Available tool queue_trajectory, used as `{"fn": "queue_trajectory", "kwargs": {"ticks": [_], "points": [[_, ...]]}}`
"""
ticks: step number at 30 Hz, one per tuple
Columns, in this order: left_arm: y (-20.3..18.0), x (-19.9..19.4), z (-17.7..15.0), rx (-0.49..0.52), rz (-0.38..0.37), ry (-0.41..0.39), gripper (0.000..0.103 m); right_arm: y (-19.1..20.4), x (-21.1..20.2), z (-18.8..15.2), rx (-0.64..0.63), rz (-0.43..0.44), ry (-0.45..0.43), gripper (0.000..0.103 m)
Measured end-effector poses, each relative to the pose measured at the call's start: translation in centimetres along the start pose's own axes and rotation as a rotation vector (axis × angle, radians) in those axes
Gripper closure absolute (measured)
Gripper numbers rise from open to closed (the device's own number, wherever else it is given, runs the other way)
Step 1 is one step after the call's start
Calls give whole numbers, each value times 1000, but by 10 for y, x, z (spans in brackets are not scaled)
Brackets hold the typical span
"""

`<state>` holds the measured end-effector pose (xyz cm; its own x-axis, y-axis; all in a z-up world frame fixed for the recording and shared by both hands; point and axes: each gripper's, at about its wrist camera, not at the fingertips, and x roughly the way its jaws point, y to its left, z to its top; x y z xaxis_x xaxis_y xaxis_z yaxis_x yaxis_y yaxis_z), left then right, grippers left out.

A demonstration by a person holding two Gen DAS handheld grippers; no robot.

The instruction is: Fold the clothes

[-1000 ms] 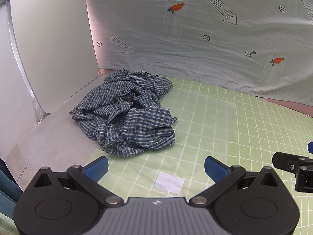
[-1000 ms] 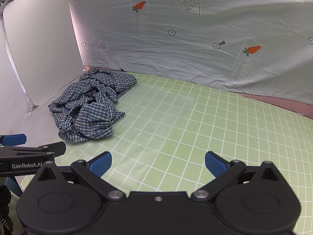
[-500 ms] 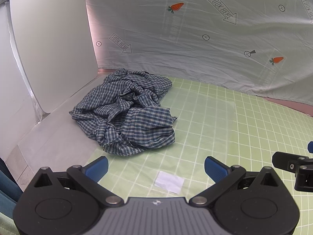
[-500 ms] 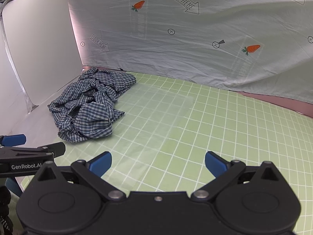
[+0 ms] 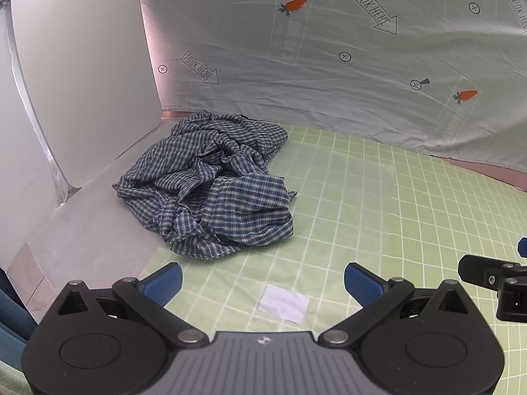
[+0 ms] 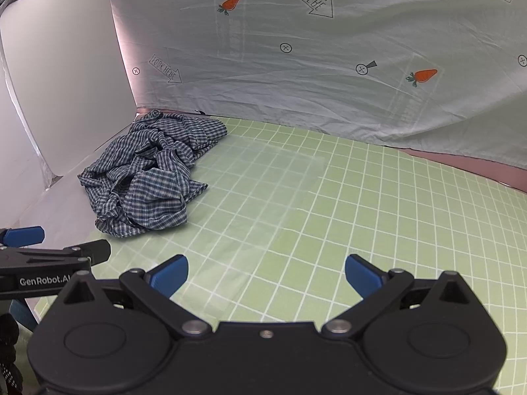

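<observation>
The desk [image 5: 411, 204] is covered by a green gridded mat. A crumpled blue checked shirt [image 5: 210, 184] is seen ahead and left of both sets of jaws, untouched. The left gripper [image 5: 263, 281] and right gripper [image 6: 266, 273] are held with jaws spread wide, empty. A small white patch [image 5: 285, 302] lies between the left jaws.

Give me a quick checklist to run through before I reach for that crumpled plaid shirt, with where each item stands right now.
1. Left gripper open, nothing between fingers: ok.
2. Right gripper open, nothing held: ok.
3. Plaid shirt within view of both cameras: ok.
4. Shirt spread flat for folding: not ok, bunched in a heap.
5. Green grid mat beside the shirt free for spreading: ok.
6. Collar or sleeve ends identifiable for a grasp: cannot tell.
</observation>
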<state>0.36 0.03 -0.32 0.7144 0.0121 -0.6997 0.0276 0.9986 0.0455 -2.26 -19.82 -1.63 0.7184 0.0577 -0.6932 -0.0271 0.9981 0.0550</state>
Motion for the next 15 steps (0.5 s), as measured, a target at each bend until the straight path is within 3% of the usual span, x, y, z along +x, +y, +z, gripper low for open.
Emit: {"fn": "queue_trajectory", "kwargs": {"ticks": [7, 15], "points": [[5, 14, 5, -21, 9, 30, 0, 0, 17, 4, 1, 5, 32, 0], [36, 51, 18, -105, 51, 95, 0, 7, 63, 32, 7, 12, 52, 1]]}}
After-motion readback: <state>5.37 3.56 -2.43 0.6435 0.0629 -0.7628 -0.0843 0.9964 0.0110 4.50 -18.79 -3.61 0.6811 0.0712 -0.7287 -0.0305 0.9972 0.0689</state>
